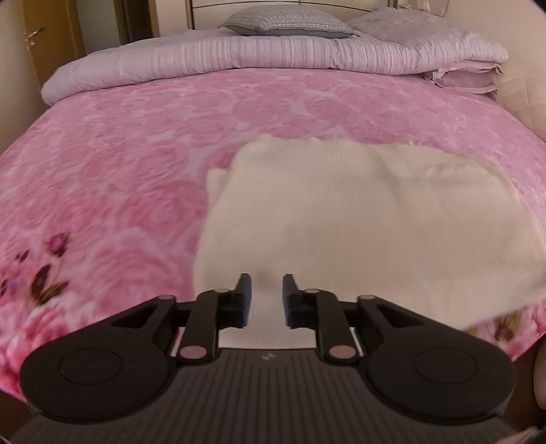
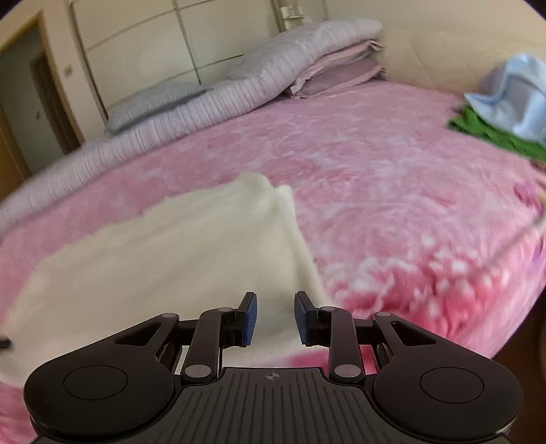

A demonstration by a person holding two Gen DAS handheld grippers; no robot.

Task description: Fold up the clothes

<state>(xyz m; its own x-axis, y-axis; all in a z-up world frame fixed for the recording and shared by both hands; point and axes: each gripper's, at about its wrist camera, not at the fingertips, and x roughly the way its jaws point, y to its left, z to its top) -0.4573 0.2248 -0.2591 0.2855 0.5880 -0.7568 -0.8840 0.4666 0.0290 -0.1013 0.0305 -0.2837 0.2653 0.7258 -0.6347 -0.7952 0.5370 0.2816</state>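
A cream knit garment [image 1: 358, 218] lies folded flat on the pink floral bedspread [image 1: 136, 164]. My left gripper [image 1: 267, 290] is open and empty, hovering over the garment's near left part. In the right wrist view the same garment [image 2: 170, 259] lies to the left and centre on the bedspread [image 2: 392, 191]. My right gripper [image 2: 275, 307] is open and empty above the garment's near right edge. Both views are slightly blurred.
A rolled lilac quilt [image 1: 239, 58] and a grey pillow [image 1: 290, 22] lie at the head of the bed. Stacked pillows [image 2: 341, 65] sit at the far corner. A light blue garment [image 2: 515, 95] and a green one [image 2: 491, 133] lie at the bed's right side.
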